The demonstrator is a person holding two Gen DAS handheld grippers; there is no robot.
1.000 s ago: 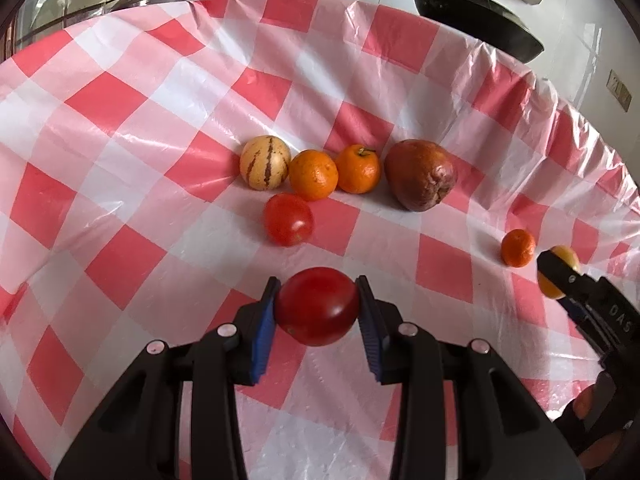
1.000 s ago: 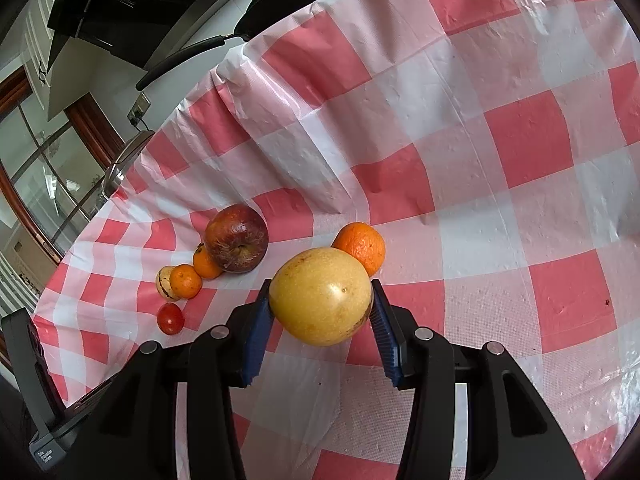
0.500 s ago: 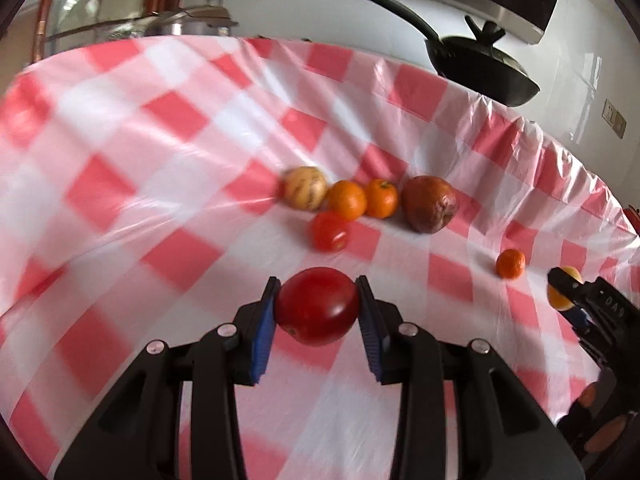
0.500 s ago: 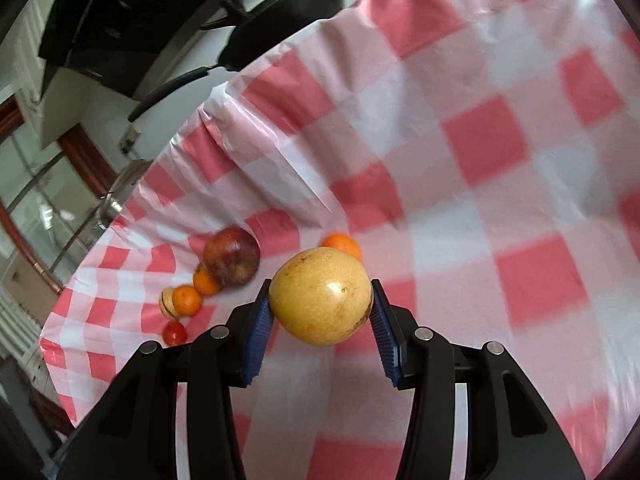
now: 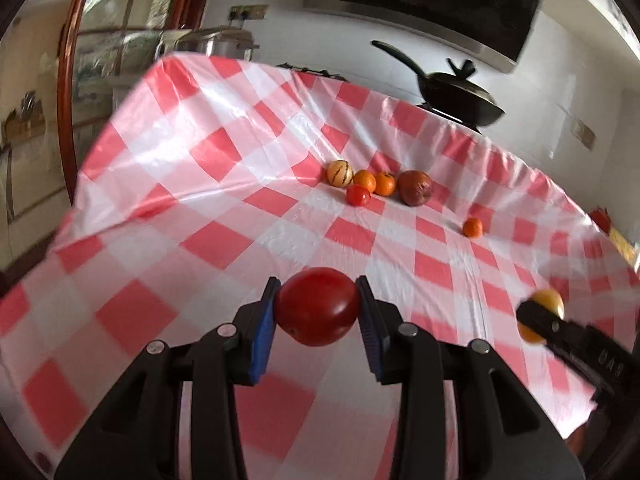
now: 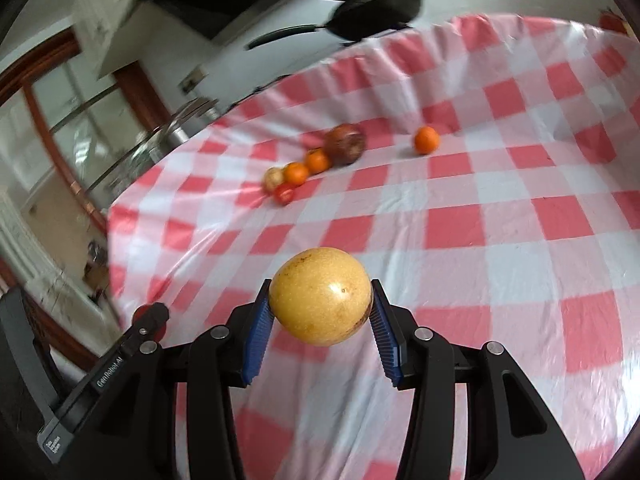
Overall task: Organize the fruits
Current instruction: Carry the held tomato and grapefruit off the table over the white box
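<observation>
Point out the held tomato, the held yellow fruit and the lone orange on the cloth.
held tomato (image 5: 317, 311): left wrist view, middle of its front face.
held yellow fruit (image 6: 320, 295): right wrist view, centre of its skin.
lone orange (image 6: 426, 140): right wrist view, middle of the fruit.

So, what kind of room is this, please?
Most likely a home kitchen or dining area. A lidded black pan and a steel pot stand behind a table under a red-and-white checked cloth, where fruit lies, among it a lone orange.
</observation>
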